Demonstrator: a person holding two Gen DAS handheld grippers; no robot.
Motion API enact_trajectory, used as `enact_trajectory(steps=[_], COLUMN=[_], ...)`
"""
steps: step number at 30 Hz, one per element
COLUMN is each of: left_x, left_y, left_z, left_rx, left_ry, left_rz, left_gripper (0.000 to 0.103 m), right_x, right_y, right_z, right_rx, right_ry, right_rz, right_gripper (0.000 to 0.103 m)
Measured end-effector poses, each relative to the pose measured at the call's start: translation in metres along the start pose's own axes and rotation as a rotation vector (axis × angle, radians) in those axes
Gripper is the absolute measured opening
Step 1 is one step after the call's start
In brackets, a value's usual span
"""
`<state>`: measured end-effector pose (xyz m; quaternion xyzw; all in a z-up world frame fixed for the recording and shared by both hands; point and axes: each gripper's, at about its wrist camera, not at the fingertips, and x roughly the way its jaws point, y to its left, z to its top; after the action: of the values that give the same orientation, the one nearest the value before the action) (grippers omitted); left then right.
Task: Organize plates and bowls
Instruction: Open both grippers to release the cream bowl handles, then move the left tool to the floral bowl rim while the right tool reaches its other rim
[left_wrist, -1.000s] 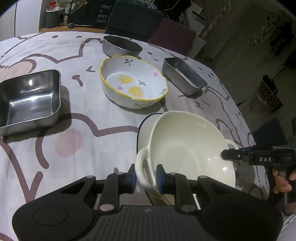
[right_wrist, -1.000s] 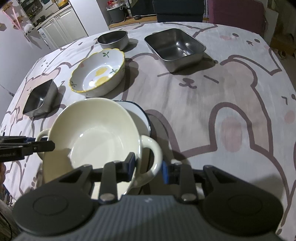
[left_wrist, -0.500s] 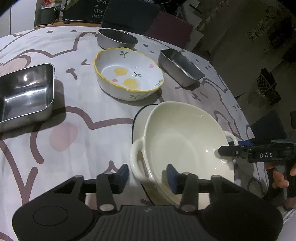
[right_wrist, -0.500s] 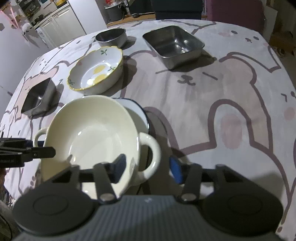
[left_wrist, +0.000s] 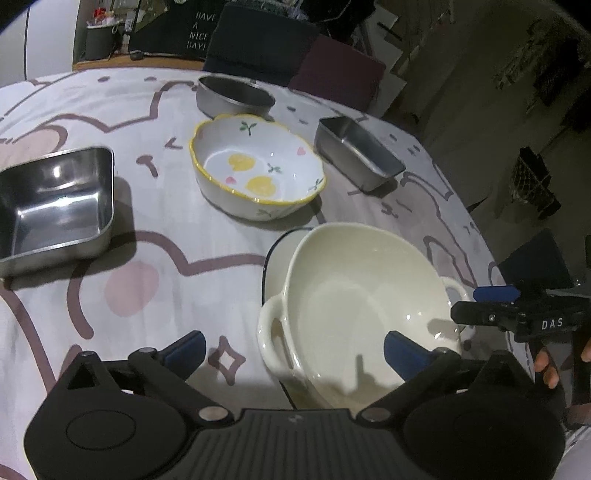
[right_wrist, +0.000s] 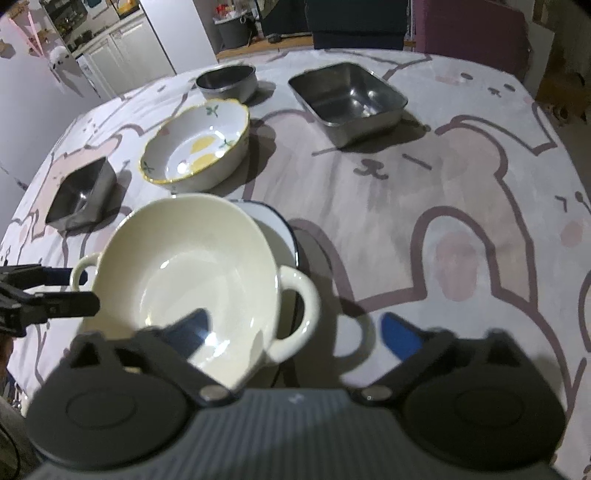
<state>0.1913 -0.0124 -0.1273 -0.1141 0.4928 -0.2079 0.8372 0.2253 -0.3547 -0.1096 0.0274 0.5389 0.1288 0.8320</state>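
On the desk, nearest the camera, the cream two-handled bowl sits nested on a blue-rimmed plate. Left gripper and right gripper have just been opening and now stand wide, each straddling a handle, pads clear. Stacking step looks done! Next, I'd say: back away, then go for the flowered bowl.

Bear-print tablecloth spread beneath and ahead of gripper. Beyond far table edge: dark cushion with white lettering, grey bin, maroon chair back. White cabinets far ahead-left in right wrist view.
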Motion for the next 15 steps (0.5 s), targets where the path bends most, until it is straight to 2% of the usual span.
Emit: enact_trajectory(steps=[4,7,11,15], left_x=[-0.014,-0.026,-0.039,-0.048], left_y=[-0.003,-0.006,-0.003,0.002], left_z=[0.005,0.011,0.023,0.041], left_rx=[0.010,0.019,-0.021,-0.064], left_ry=[-0.070,-0.131,-0.192,-0.246], left_rz=[-0.014,-0.001,0.006,0.021], left_gripper=[0.103,0.103,0.103,0.103], right_x=[-0.013,-0.028,-0.046,-0.055], right_y=[-0.002,0.000,0.005,0.017], right_z=[-0.001,0.000,0.005,0.020], right_rx=[-0.001,-0.010,-0.036,-0.065], right_ry=[-0.063,-0.148,-0.269,-0.347], right_rz=[0.003,0.007,0.010,-0.013], right_gripper=[0.103,0.103,0.103,0.103])
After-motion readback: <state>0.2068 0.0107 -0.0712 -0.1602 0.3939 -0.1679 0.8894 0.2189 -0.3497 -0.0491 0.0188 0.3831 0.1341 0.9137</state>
